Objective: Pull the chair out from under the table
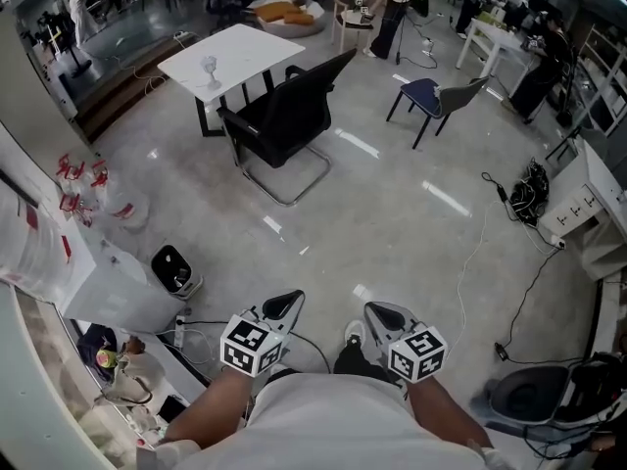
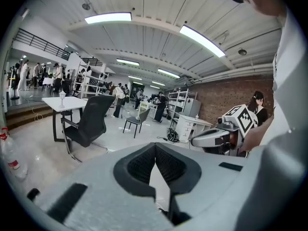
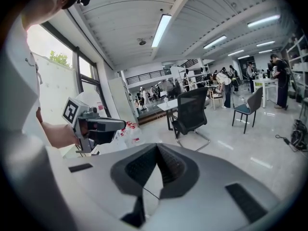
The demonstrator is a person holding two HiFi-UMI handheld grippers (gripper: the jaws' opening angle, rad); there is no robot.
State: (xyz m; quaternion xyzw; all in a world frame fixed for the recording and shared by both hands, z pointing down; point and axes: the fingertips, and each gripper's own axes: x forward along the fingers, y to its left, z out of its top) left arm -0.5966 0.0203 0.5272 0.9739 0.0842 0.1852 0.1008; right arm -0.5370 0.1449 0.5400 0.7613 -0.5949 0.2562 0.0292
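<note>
Now your left gripper (image 1: 285, 305) and right gripper (image 1: 377, 313) are both closed on nothing, well apart from the chair (image 1: 289, 120) by the table (image 1: 240, 47).

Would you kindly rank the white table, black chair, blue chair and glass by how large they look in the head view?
Largest: the black chair and the white table look about alike; the chair is nearer, so I leave them unranked.
Next: the blue chair.
Smallest: the glass.
</note>
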